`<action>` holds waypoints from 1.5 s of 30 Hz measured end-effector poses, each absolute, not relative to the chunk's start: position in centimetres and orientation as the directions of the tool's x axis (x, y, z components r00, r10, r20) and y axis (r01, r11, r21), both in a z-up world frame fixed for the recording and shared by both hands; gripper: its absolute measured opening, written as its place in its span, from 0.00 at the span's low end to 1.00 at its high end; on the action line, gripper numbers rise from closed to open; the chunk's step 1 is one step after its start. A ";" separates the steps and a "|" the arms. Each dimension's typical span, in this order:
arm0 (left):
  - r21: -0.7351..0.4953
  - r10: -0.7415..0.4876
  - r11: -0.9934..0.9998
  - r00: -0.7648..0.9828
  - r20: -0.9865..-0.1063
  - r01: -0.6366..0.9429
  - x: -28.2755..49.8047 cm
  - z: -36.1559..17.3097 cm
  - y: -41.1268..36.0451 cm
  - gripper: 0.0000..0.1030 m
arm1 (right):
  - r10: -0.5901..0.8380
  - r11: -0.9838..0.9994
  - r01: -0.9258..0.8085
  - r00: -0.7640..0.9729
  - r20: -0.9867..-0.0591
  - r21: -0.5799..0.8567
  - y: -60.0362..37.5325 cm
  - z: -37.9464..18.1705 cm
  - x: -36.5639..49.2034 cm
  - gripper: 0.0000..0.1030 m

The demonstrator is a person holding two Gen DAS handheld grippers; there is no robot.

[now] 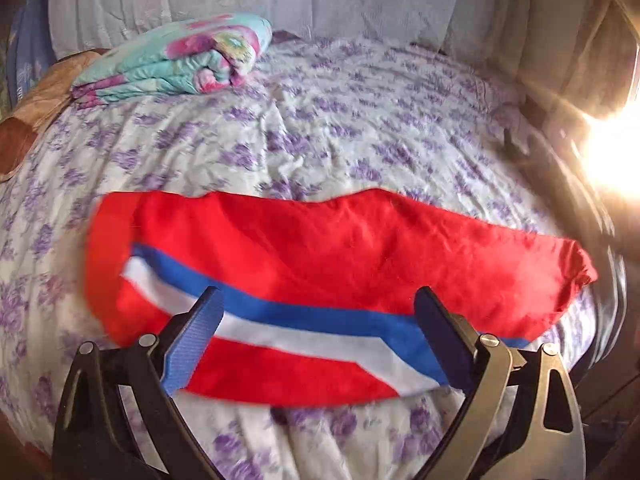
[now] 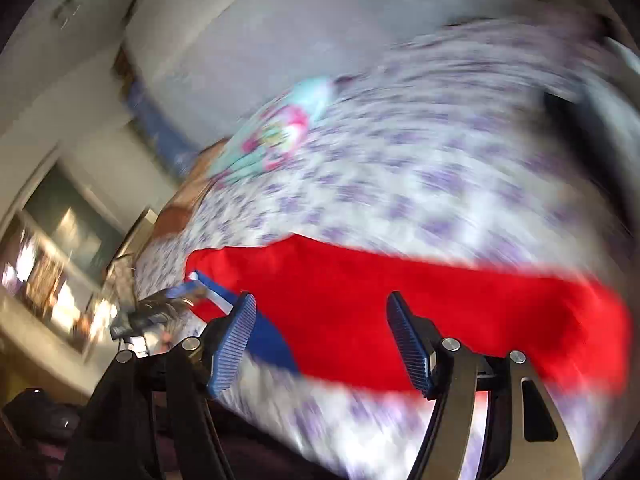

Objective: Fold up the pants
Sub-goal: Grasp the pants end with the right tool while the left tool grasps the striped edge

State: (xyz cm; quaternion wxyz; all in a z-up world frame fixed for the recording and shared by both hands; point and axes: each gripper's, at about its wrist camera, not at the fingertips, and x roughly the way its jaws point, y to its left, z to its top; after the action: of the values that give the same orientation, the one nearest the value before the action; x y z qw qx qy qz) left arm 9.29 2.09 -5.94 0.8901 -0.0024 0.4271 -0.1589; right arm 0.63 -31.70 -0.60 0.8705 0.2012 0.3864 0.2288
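The red pants [image 1: 328, 256] lie flat on the bed [image 1: 320, 128], long axis running crosswise in front of both sets of jaws. A blue and white stripe follows the near edge. The left gripper [image 1: 318, 312] and right gripper [image 2: 322, 320] hover over them, jaws spread wide, holding nothing.

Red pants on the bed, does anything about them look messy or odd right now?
Nothing stands out. The red pants lie fairly flat across the floral bedsheet, striped side nearest the camera. Only the right end is slightly bunched.
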 end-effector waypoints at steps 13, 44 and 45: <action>-0.006 -0.160 0.966 0.582 -0.798 0.258 11.4 -11.0 0.6 0.94 | 0.654 0.707 -0.400 0.054 -0.755 0.584 -15.2 -10.9 22.9 0.21; -0.214 -0.107 0.970 0.581 -0.807 -0.119 16.1 -9.9 15.3 0.96 | 0.480 0.877 -0.287 0.578 -0.660 0.386 -17.5 -10.1 13.3 0.47; -0.174 -0.068 0.978 0.604 -0.794 -0.118 15.6 -9.3 15.0 0.96 | 0.487 0.869 -0.283 0.641 -0.593 0.406 -19.3 -8.8 11.1 0.59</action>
State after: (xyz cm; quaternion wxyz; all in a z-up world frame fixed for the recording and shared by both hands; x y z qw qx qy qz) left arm 15.55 15.03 -9.26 0.8893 -0.1045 0.4450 0.0139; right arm 11.06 -19.27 -8.78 0.8951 0.1394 0.3648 0.2150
